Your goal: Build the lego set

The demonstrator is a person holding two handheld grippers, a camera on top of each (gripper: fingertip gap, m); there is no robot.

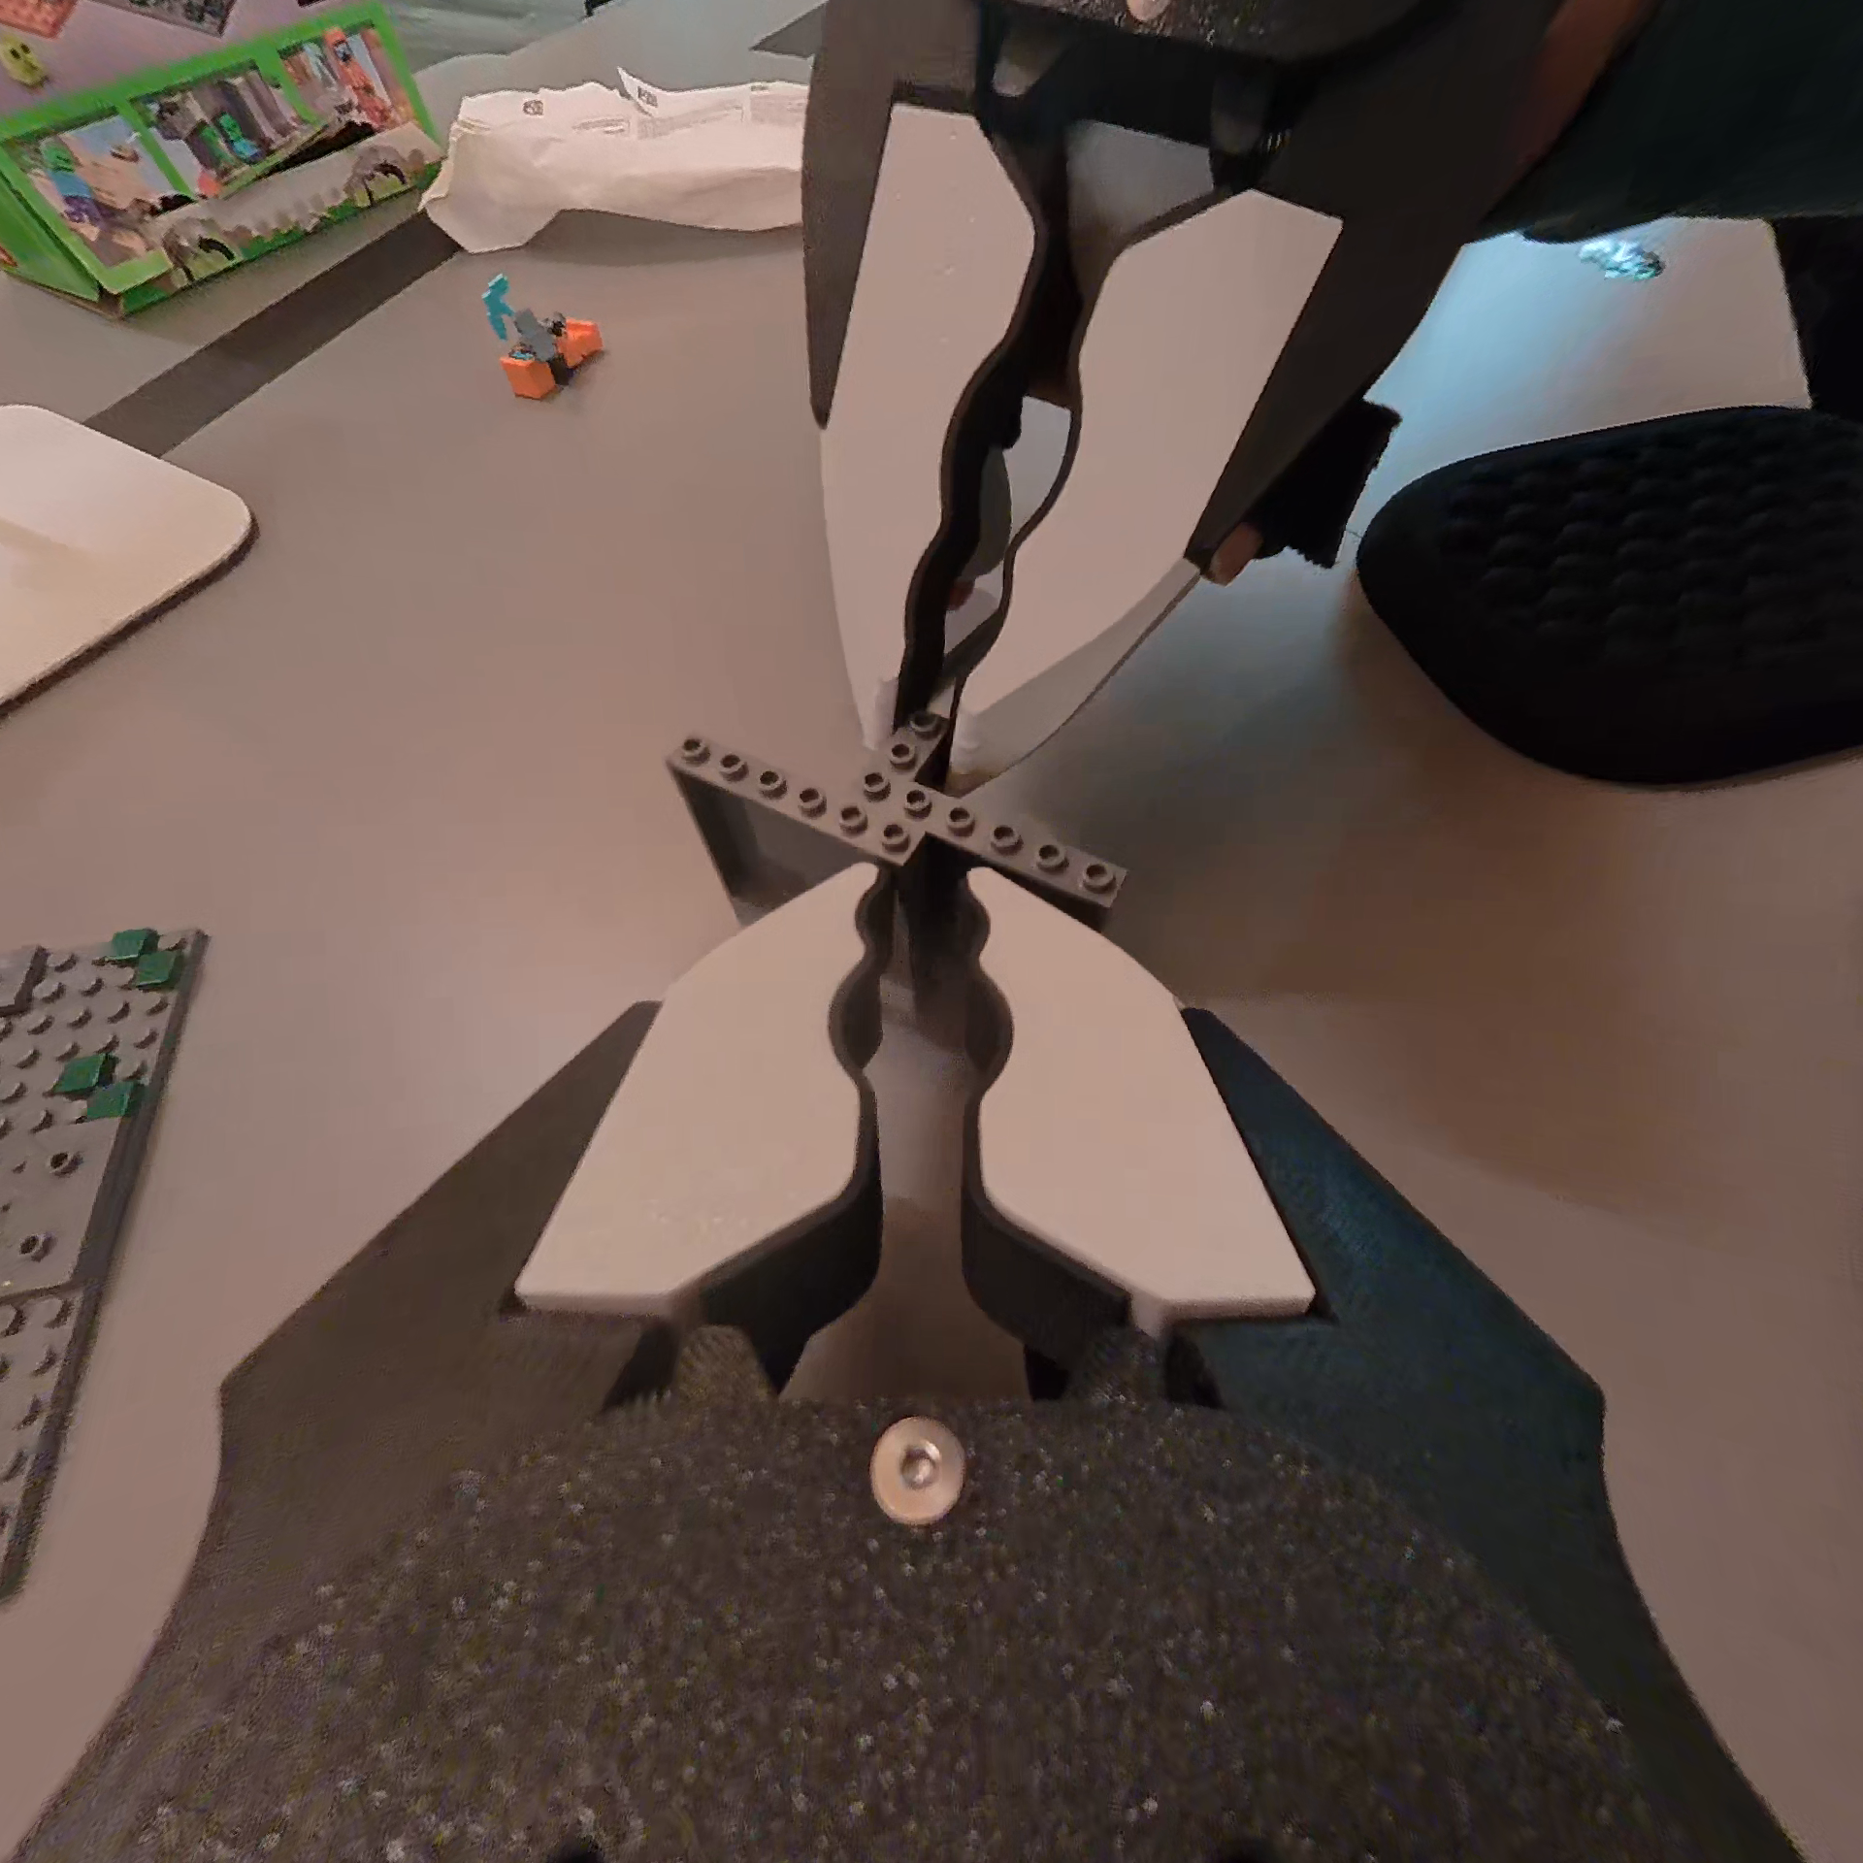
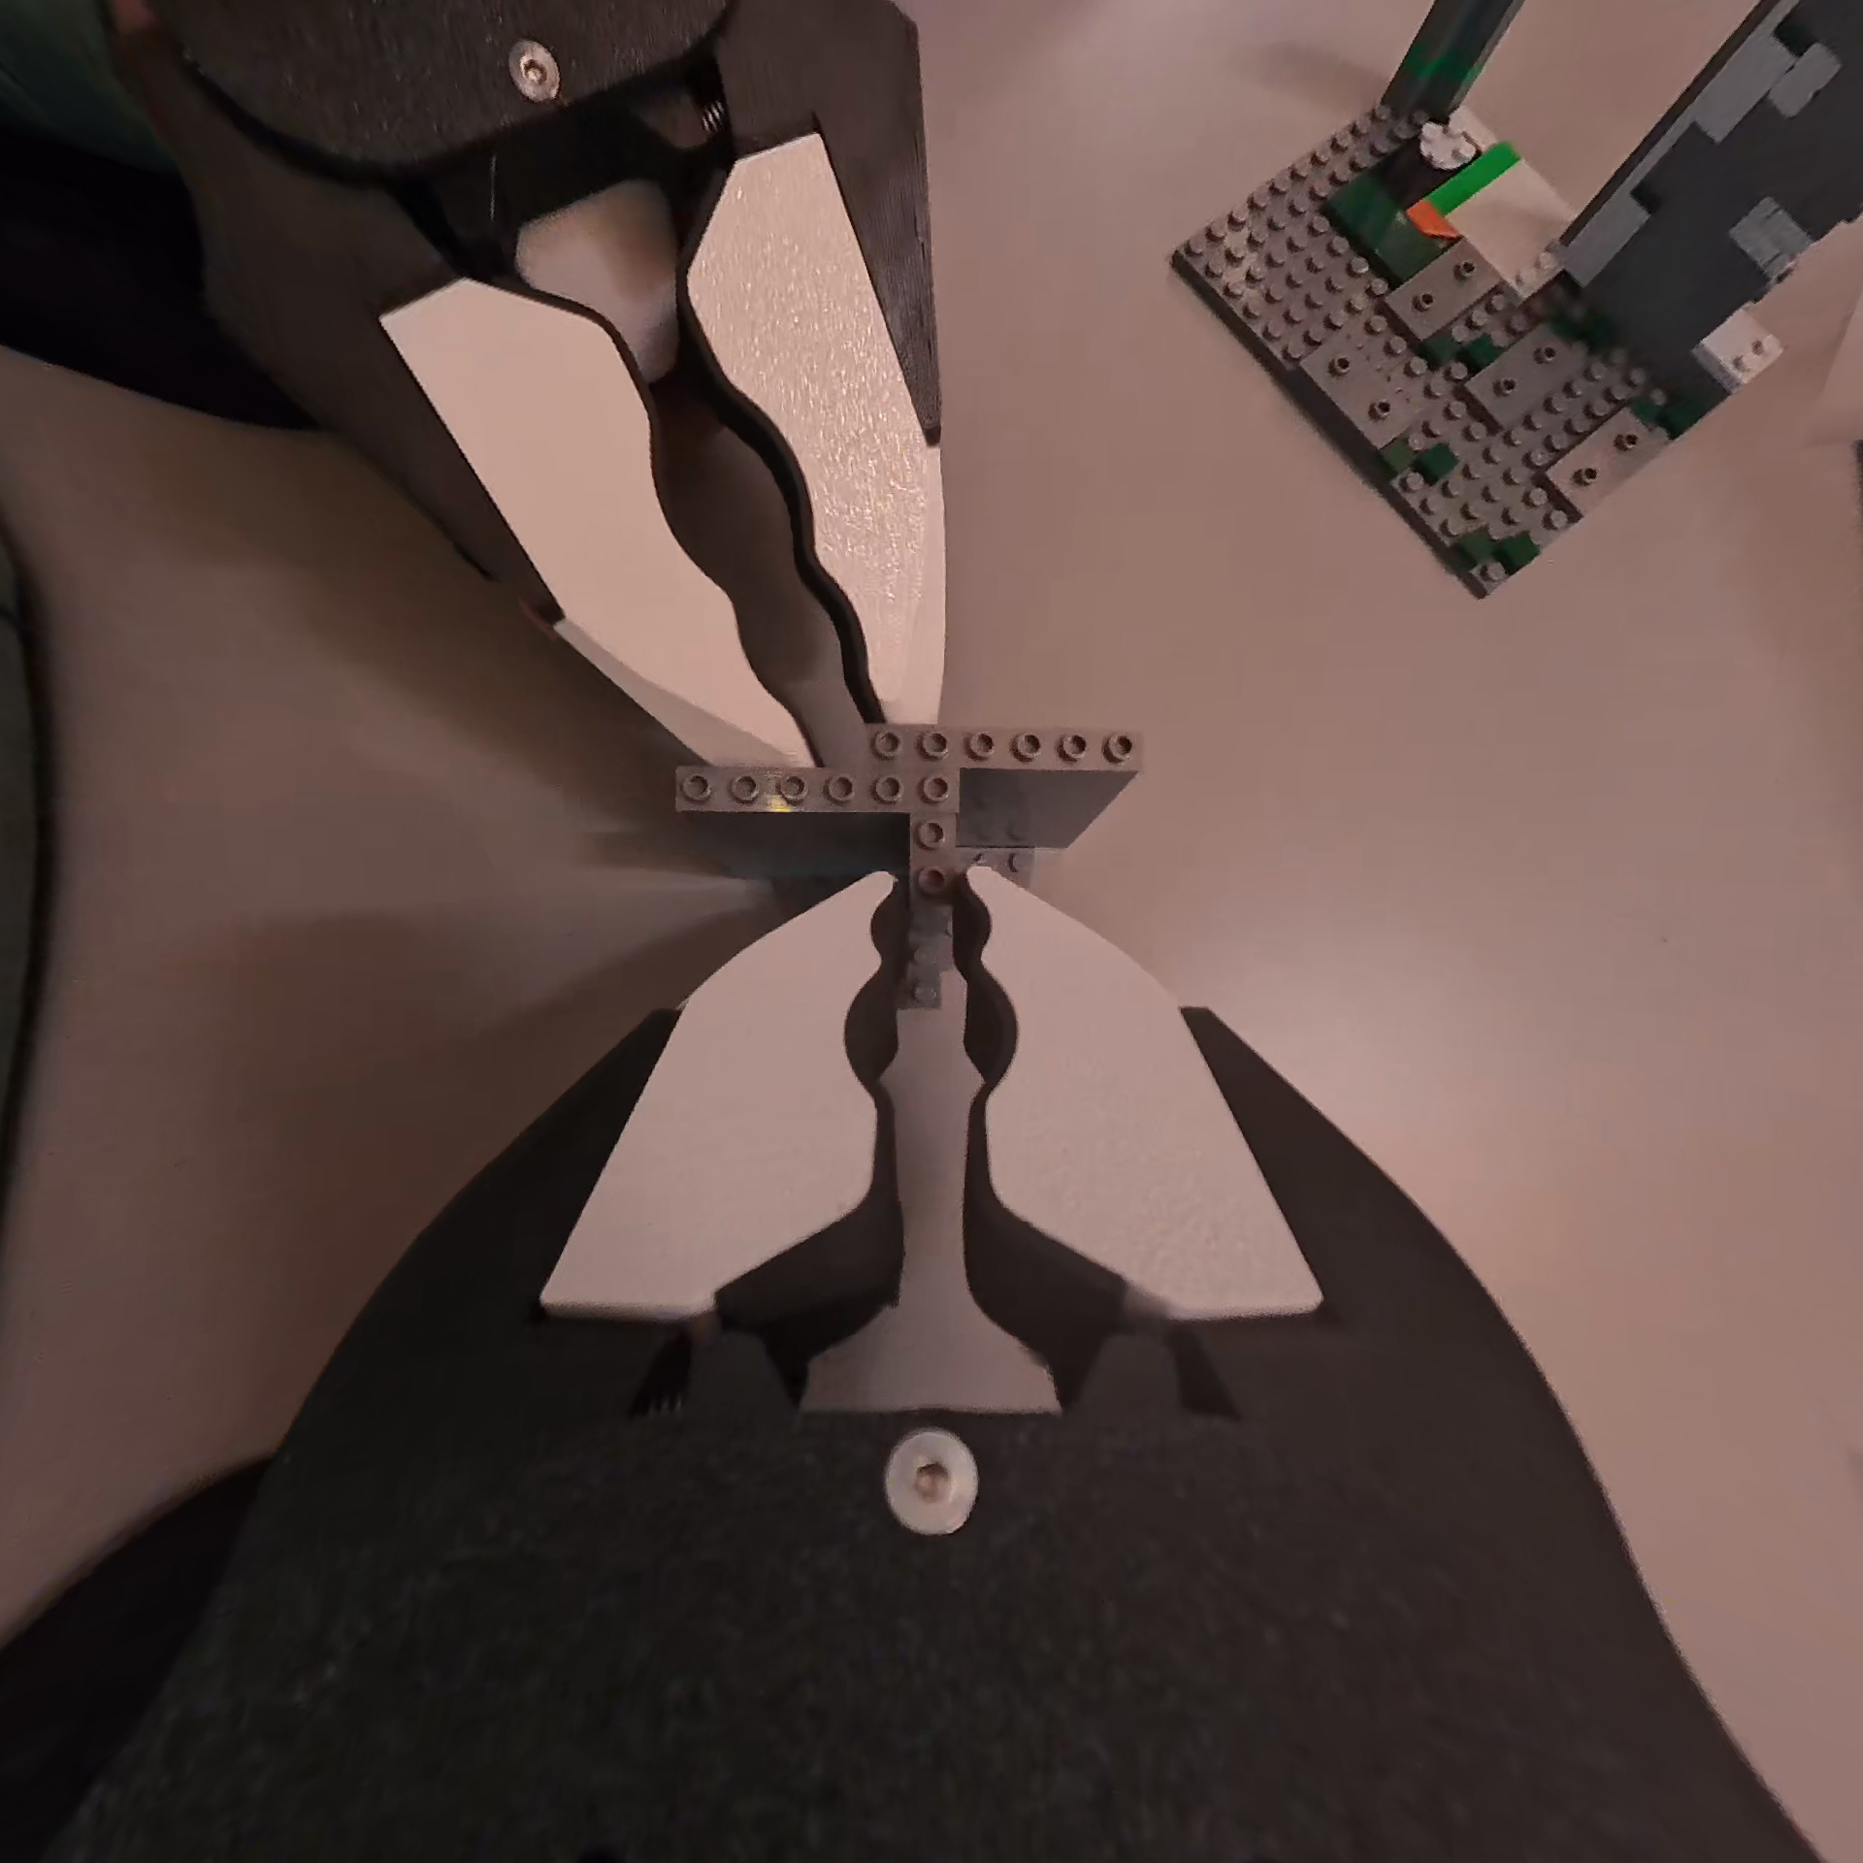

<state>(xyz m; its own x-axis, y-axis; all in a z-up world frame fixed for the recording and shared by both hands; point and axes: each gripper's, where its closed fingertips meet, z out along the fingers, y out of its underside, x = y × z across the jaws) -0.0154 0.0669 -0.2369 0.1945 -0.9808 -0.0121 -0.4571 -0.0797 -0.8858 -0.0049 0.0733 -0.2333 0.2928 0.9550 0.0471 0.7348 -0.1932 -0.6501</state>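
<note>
Your table (image 1: 504,605) carries most of the set already. Largest is the build (image 2: 1492,383): a studded grey baseplate with green bits and dark walls standing on it, so the main structure looks well under way, though I judge it unfinished since parts are not yet joined to it. The box (image 1: 202,171) and a white bag (image 1: 625,151) lie at the far edge, with a pale tray (image 1: 91,544) nearer. A small orange and teal figure (image 1: 544,348) lies apart, not yet placed.

Between your tools sits the cross (image 1: 897,806), a grey sub-assembly of tall panels topped with studded strips, held above the table. Your left gripper (image 1: 922,887) is closed on its near arm; your right gripper (image 2: 933,887) is closed on the opposite arm. What remains, as I judge it, is seating this cross on the build and adding the figure.
</note>
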